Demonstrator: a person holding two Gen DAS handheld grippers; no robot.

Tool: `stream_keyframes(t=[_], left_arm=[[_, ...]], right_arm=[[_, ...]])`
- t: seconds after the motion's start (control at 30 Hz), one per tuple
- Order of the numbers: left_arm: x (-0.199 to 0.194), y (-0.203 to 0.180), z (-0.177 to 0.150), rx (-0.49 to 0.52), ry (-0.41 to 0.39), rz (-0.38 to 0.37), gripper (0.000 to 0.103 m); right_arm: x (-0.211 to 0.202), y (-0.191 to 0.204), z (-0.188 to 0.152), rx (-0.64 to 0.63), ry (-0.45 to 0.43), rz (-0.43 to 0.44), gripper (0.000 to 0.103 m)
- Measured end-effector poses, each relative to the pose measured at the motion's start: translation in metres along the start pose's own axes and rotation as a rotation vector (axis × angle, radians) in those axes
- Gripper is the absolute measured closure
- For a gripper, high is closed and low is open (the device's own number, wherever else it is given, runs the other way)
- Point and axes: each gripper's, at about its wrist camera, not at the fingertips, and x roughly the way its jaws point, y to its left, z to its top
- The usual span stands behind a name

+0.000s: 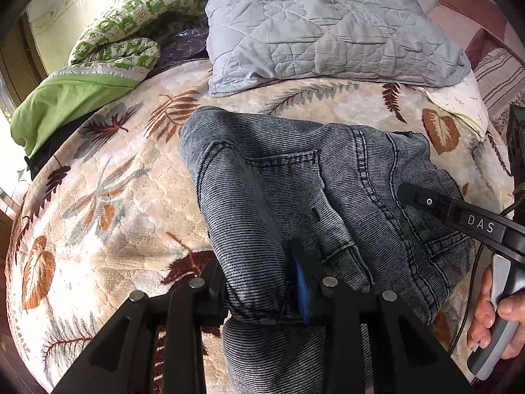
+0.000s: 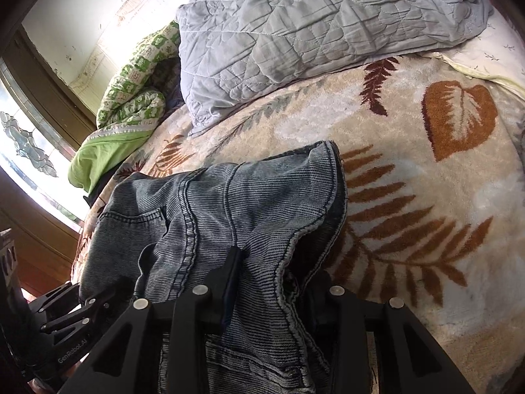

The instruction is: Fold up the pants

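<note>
The pants (image 1: pixel 295 184), grey-blue washed denim, lie bunched on the blanket (image 1: pixel 108 177), a cream plush one with brown and grey leaf prints, and everything else can be placed from them. The left gripper (image 1: pixel 259 282) is clamped on a thick fold of the pants at their near edge: denim bulges up between the two black fingers, and a blue pad shows on the inner face of the right-hand finger. The right gripper (image 2: pixel 272 275) is likewise closed on the pants, pinching a stitched hem edge that curls up and over between its fingers. In the left wrist view the right gripper (image 1: pixel 410 193) comes in from the right of the pants, its black tip resting on the denim by a seam (a hand (image 1: pixel 492 315) grips its grey handle). Beyond the pants, farther up the blanket, lies a grey quilted pillow (image 1: pixel 325 26). Left of the pillow, and beyond the pants to the left, a green-and-white quilt (image 1: pixel 131 29) is heaped up.
</note>
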Motion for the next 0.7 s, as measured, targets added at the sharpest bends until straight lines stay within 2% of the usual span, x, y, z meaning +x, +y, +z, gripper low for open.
stream_keyframes(t=[0.07, 0.13, 0.2, 0.3, 0.47, 0.63, 0.67, 0.7], left_arm=[[0.002, 0.003, 0.0, -0.008, 0.007, -0.006, 0.067], [0.005, 0.012, 0.001, -0.039, 0.025, -0.025, 0.063], [0.006, 0.022, 0.002, -0.078, 0.044, -0.053, 0.056], [0.002, 0.034, 0.004, -0.12, 0.052, -0.081, 0.053], [-0.018, 0.05, 0.012, -0.153, -0.006, -0.05, 0.053], [-0.033, 0.062, 0.022, -0.181, -0.071, -0.05, 0.05], [-0.033, 0.063, 0.023, -0.186, -0.076, -0.055, 0.05], [-0.032, 0.063, 0.026, -0.19, -0.08, -0.064, 0.05]], right_arm=[[0.004, -0.003, 0.001, 0.009, 0.011, 0.004, 0.066], [0.006, -0.006, 0.002, 0.021, 0.024, 0.007, 0.061], [0.007, -0.013, 0.004, 0.052, 0.04, -0.001, 0.039], [0.002, -0.022, 0.005, 0.107, 0.067, 0.036, 0.039], [-0.03, -0.022, 0.011, 0.12, 0.017, 0.043, 0.039], [-0.071, -0.021, 0.018, 0.116, -0.156, 0.109, 0.039], [-0.075, -0.016, 0.019, 0.096, -0.181, 0.121, 0.047], [-0.078, -0.01, 0.02, 0.07, -0.204, 0.119, 0.067]])
